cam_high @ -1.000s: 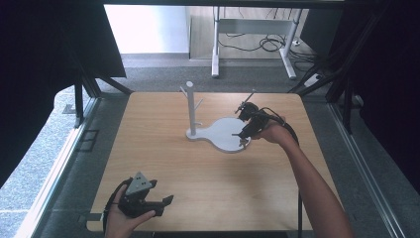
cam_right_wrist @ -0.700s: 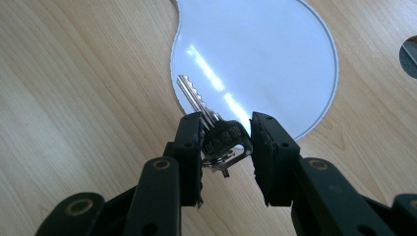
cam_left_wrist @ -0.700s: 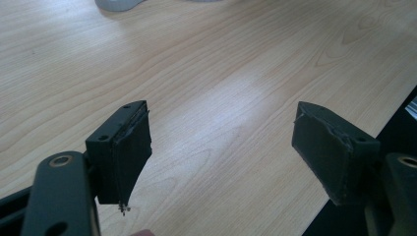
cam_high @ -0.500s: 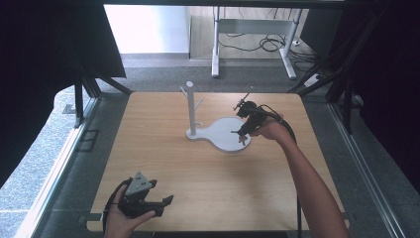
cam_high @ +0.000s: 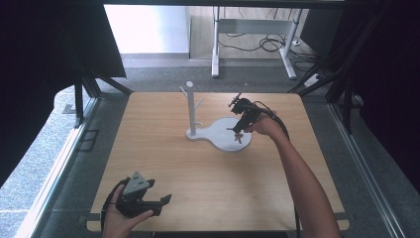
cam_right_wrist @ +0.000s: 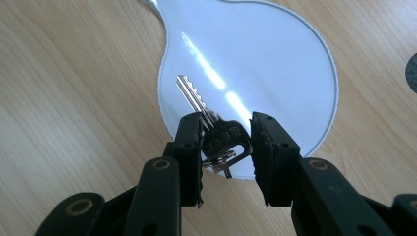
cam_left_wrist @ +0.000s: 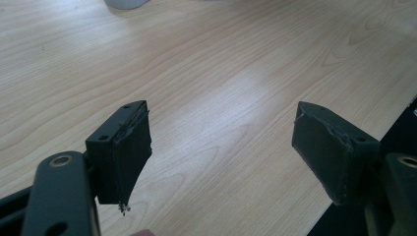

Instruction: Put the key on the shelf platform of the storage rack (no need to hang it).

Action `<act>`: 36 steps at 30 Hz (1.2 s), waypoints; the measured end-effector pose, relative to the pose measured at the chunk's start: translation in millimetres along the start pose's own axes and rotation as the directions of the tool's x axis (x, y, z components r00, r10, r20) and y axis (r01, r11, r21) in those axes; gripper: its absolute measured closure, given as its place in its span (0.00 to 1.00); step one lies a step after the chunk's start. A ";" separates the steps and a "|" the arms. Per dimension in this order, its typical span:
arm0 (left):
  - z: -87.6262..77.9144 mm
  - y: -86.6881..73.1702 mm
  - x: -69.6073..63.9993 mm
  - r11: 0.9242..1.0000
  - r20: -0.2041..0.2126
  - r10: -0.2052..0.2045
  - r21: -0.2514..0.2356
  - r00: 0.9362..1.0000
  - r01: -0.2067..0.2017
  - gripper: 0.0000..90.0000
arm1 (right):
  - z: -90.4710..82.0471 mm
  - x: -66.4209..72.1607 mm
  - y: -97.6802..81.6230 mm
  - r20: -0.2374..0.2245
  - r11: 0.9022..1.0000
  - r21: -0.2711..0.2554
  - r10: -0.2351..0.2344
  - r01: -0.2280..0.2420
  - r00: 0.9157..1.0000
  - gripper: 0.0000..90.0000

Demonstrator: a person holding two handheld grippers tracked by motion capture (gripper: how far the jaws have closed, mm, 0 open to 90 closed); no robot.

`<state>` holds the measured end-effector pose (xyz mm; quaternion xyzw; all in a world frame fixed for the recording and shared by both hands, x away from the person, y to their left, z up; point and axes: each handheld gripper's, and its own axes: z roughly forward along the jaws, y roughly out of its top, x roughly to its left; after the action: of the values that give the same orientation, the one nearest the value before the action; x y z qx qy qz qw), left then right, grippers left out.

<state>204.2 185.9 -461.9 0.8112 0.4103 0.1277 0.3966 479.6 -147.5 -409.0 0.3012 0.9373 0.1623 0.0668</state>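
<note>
While over the tray (cam_right_wrist: 295, 59), the key (cam_right_wrist: 216, 132) sits between the fingers (cam_right_wrist: 189, 142) (pinched).

The white stand (cam_high: 221, 133) is the one obstacle on the wooden table (cam_high: 163, 163). Its flat round base lies low, but the upright post (cam_high: 190, 106) at the base's left end rises high, with short pegs on its sides. Left of the post the tabletop is bare up to the edge, and in front of the base it is bare too. Behind the post a narrow strip stays free.
</note>
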 end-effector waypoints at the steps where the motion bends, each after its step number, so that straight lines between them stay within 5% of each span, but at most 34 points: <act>1: -0.4 -0.2 0.4 1.000 -0.003 -0.002 -0.002 1.000 0.002 0.26 | 0.0 0.0 0.0 0.000 1.000 0.000 0.000 0.000 1.000 0.74; 19: -1.7 -1.4 3.4 1.000 -0.004 -0.010 -0.006 1.000 0.010 0.26 | 26.7 -3.3 16.7 -0.011 1.000 0.014 -0.005 0.005 1.000 0.74; 36: -0.5 -1.6 3.3 1.000 -0.003 -0.009 -0.002 1.000 0.009 0.26 | 51.7 -12.3 11.0 -0.009 0.998 0.004 0.066 -0.066 0.998 0.74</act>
<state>205.1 189.3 -463.2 0.8089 0.4144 0.1272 0.3972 507.1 -132.6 -453.3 0.3315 0.9273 0.1641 0.0566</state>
